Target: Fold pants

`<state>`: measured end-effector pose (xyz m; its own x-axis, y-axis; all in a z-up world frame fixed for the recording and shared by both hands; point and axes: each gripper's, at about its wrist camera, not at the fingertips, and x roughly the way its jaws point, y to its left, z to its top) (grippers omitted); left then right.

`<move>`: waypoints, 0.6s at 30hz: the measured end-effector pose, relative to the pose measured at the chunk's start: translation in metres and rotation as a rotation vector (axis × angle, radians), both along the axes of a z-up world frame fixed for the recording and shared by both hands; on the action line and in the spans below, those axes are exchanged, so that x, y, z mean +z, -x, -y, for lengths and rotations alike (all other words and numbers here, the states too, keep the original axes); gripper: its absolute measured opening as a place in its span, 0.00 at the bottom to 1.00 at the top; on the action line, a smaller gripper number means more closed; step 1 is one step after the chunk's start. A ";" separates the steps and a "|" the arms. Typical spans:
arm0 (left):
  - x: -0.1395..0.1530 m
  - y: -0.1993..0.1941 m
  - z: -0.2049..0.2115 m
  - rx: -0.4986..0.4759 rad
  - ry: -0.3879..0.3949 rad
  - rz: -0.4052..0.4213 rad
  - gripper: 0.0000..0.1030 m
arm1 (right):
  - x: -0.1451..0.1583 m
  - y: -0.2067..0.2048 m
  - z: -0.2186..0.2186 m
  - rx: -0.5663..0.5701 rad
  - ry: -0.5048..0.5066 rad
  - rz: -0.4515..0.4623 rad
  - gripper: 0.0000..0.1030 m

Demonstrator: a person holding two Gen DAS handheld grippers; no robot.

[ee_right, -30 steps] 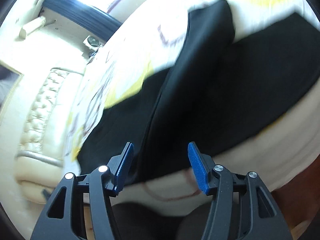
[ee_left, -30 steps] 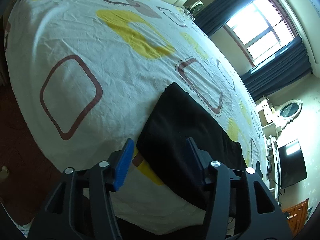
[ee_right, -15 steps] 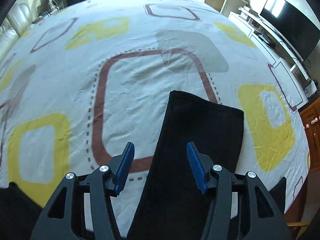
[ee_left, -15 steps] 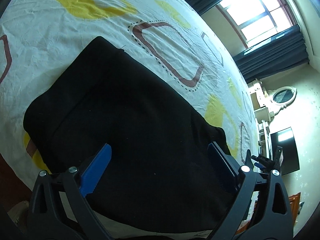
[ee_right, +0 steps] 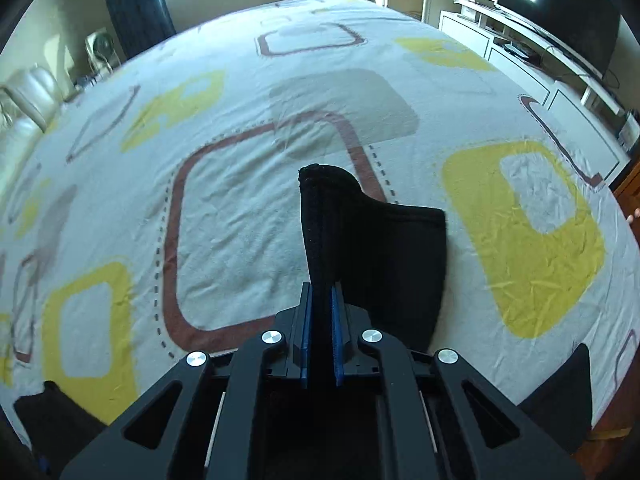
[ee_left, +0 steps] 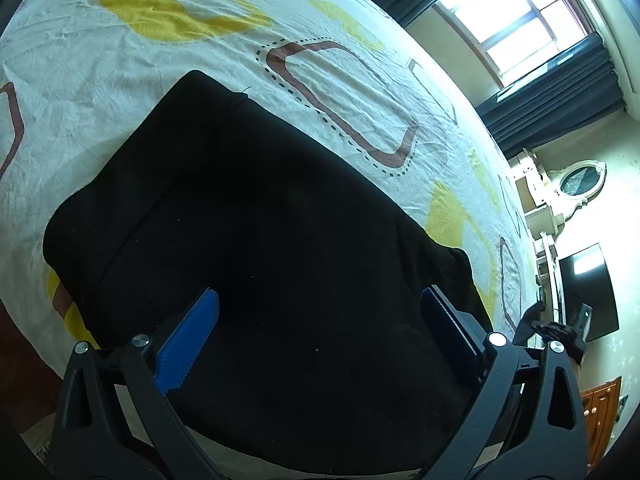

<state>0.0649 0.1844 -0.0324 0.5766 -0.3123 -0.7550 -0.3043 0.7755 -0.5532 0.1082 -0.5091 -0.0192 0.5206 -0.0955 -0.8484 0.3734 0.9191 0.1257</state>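
Right fingers [ee_right: 306,324] clamped on black pants [ee_right: 376,248]; left gripper [ee_left: 316,336] wide apart.

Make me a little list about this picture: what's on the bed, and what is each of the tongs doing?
place: bed with a patterned sheet
clothing: black pants lying on the sheet
left tongs: wide open above the pants, holding nothing
right tongs: shut on one edge of the pants, which stands up from the sheet
room: window, dark curtains, television
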 end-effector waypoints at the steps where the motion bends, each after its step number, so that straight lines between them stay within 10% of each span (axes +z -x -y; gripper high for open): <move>1: 0.001 0.000 0.000 0.005 0.000 -0.001 0.97 | 0.011 0.023 0.010 -0.012 -0.044 0.053 0.08; 10: 0.005 0.010 0.002 0.060 0.045 -0.033 0.97 | -0.001 0.233 0.117 -0.283 -0.364 0.262 0.08; 18: 0.007 0.018 0.012 0.060 0.030 -0.049 0.97 | -0.077 0.280 0.138 -0.379 -0.602 0.230 0.13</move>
